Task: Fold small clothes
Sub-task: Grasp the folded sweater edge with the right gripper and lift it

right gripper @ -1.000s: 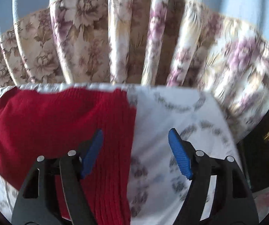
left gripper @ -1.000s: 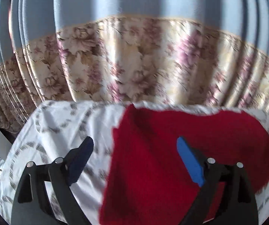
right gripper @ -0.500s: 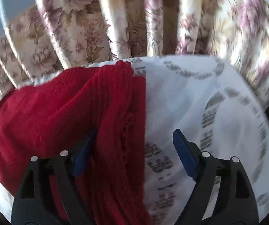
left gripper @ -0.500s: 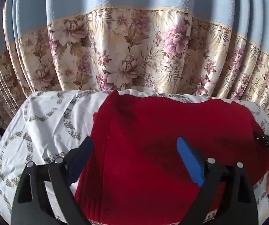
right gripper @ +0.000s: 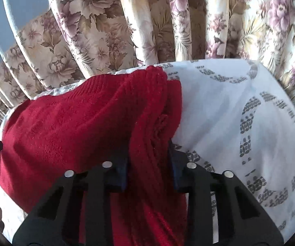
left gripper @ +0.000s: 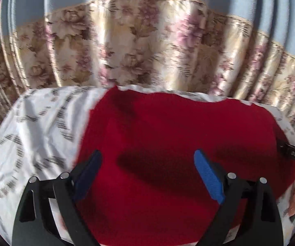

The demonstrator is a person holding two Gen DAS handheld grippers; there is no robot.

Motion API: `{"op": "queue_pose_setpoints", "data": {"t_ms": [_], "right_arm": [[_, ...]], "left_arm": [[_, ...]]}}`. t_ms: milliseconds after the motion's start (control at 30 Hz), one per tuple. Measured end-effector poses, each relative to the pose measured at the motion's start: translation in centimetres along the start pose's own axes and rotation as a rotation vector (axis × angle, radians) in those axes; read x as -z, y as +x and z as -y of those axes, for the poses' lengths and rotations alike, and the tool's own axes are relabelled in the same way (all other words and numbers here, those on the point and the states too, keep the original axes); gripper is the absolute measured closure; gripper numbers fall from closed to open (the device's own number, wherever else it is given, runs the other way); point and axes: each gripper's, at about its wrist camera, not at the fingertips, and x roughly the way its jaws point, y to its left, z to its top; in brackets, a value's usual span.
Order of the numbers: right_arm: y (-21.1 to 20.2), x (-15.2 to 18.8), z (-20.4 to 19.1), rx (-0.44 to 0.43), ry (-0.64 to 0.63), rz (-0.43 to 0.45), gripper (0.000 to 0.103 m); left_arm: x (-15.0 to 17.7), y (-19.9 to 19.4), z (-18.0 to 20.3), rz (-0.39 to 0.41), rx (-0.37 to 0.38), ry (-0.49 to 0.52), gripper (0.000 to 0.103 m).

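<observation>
A red knitted garment [left gripper: 168, 143] is spread on a white patterned cloth [left gripper: 34, 123] in front of a floral curtain [left gripper: 137, 51]. The left gripper [left gripper: 147, 174] is held over the garment with its 2 blue-padded fingers [left gripper: 209, 176] spread wide and nothing between them. The right gripper [right gripper: 149, 164] is clamped on a bunched, ribbed fold at the garment's right edge, where the knit is gathered into ridges.

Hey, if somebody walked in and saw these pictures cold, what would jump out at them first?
The deep red knitted garment spread across the white patterned cloth dominates both views. Next, the right gripper is clamped on a bunched ribbed edge of it, while the left gripper hangs open above its middle. Behind the table, a floral curtain fills the background.
</observation>
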Motion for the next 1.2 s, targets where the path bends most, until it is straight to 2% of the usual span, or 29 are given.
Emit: {"op": "queue_pose_setpoints", "data": {"t_ms": [67,200,400,467,500,667,833,967,1033,1200], "right_arm": [[-0.4,-0.3,0.1,-0.014,0.019,0.004,0.075],[-1.9,-1.1,0.4,-0.062,0.053,0.038,0.076],[-4.9,-2.2,0.3,-0.151,0.072,0.097,0.076],[-5.4,-2.4,0.0,-0.161,0.064,0.107,0.076],[-5.6,-2.5,-0.2,-0.169,0.062,0.109,0.076],[-6.2,-2.7,-0.7,-0.192,0.06,0.122,0.076],[-6.8,-2.8,-1.4,-0.201,0.055,0.132,0.076],[-7.4,-3.2,-2.3,-0.213,0.053,0.142,0.076],[-7.7,-3.3,-3.2,-0.226,0.053,0.146,0.076],[-7.7,-4.4,-6.4,-0.265,0.094,0.134,0.076]], "left_arm": [[0.1,0.2,1.5,0.0,0.003,0.026,0.012],[-0.3,1.8,5.3,-0.001,-0.045,0.077,0.012],[-1.7,5.6,8.7,-0.066,-0.054,0.091,0.012],[-1.6,7.4,9.3,-0.1,-0.086,0.113,0.007],[-1.6,7.9,9.3,-0.093,-0.093,0.111,0.005],[-1.6,7.6,8.8,-0.07,-0.059,0.09,0.007],[-1.9,4.8,7.6,-0.038,-0.001,0.072,0.007],[-2.1,2.0,5.8,0.021,-0.016,0.078,0.007],[-2.4,0.8,4.5,0.048,-0.05,0.095,0.007],[-3.3,-1.0,-0.4,0.068,-0.079,0.06,0.007]]}}
